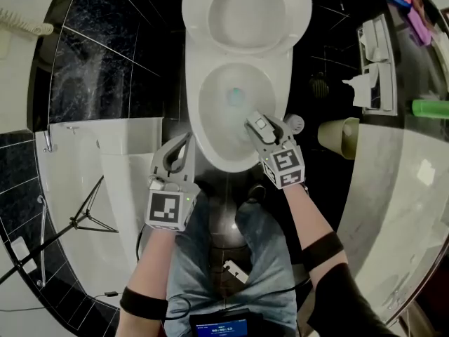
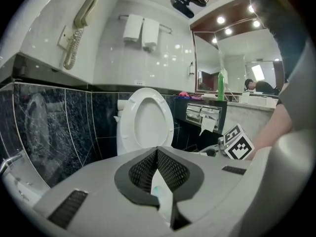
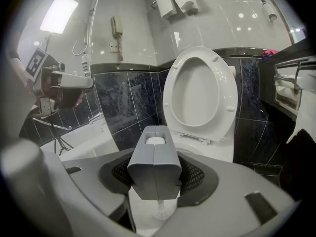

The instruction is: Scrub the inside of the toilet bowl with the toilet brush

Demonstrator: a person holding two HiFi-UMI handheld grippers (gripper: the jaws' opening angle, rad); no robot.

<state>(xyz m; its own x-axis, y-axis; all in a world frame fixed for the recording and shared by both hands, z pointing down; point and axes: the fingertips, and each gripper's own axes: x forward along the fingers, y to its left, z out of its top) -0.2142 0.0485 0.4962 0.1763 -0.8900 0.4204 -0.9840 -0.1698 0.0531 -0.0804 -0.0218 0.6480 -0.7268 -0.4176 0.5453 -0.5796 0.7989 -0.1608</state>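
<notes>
The left gripper (image 1: pixel 186 140) is seen with its jaws together and empty, just beside the toilet bowl (image 1: pixel 192 111). The toilet brush (image 3: pixel 154 174) is clamped at its grey handle block by the right gripper (image 1: pixel 261 126) and is held over the bowl. The brush is judged light and stiff, so a firm hold on the block is advised.

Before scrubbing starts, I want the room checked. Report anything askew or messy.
A torn, crumpled white toilet paper tail hangs loose from the chrome wall dispenser right of the white toilet bowl. Nothing else stands out.
</notes>
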